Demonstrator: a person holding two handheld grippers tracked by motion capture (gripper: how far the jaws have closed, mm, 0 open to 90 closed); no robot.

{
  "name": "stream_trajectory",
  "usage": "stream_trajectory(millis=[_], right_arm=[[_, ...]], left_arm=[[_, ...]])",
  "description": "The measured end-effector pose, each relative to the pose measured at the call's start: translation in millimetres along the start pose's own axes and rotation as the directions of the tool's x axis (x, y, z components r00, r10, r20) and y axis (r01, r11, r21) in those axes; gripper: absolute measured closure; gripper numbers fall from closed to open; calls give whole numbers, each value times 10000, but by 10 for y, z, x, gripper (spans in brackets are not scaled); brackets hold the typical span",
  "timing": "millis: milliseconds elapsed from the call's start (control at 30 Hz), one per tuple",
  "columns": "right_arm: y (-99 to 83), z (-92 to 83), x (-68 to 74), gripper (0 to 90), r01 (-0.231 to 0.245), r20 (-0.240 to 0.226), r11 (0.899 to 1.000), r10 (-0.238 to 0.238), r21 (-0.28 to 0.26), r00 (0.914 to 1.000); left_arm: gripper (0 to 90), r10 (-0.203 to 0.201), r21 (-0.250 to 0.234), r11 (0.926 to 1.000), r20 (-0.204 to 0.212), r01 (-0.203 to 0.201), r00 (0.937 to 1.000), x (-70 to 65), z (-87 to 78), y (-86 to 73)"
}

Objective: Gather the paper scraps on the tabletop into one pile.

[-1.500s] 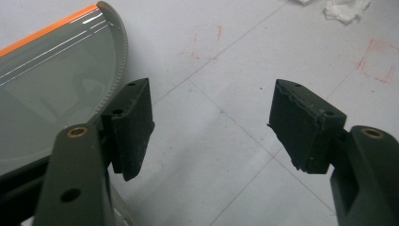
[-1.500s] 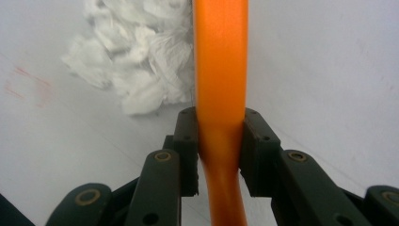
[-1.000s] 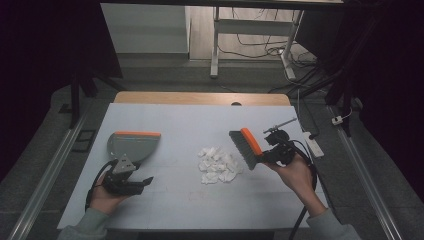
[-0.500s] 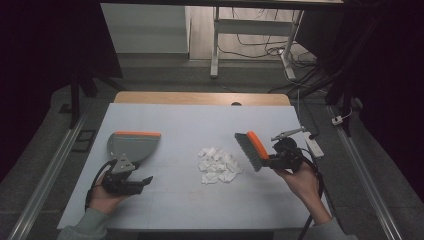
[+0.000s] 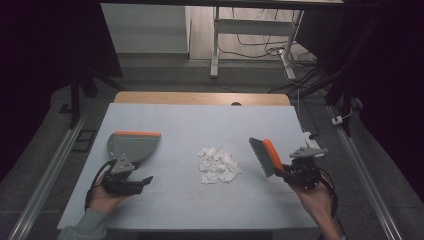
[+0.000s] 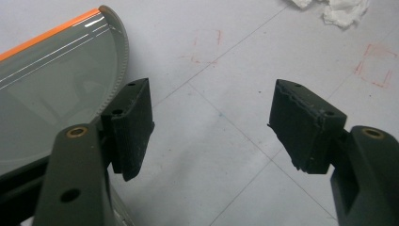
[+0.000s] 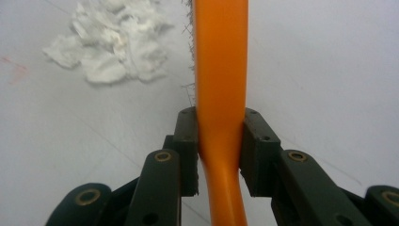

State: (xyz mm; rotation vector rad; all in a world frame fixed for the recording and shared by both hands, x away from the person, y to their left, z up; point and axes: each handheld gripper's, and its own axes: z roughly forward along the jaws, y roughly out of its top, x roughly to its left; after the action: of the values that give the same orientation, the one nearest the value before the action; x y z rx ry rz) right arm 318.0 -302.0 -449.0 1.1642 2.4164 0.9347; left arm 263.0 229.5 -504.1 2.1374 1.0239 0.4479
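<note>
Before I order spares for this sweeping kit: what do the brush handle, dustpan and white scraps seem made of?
Brush handle: likely moulded plastic, smooth orange with a soft sheen. Dustpan: glossy grey plastic, streaked with reflections, with an orange lip. White scraps: probably torn tissue paper, crumpled and matte.

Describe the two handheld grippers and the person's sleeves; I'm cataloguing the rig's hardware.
Both grippers are black with two blocky, dark jaws on brass-pinned links. The left gripper and right gripper each carry a grey three-cornered plate and trail a black cable. The left sleeve is pale grey-green.
</note>
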Motion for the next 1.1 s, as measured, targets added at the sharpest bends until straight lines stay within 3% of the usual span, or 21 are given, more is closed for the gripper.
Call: stream_trajectory(millis=[400,1100], right_arm=[[-198,-56,-63,706,-143,101,9995,146,-282,9998],[-206,-90,-64,705,50,62,9986,-47,-526,10000]], left_arm=[[311,-116,-157,9998,70,117,9999,12,-21,-5],[308,-189,-238,9995,96,191,9998,14,-27,-3]])
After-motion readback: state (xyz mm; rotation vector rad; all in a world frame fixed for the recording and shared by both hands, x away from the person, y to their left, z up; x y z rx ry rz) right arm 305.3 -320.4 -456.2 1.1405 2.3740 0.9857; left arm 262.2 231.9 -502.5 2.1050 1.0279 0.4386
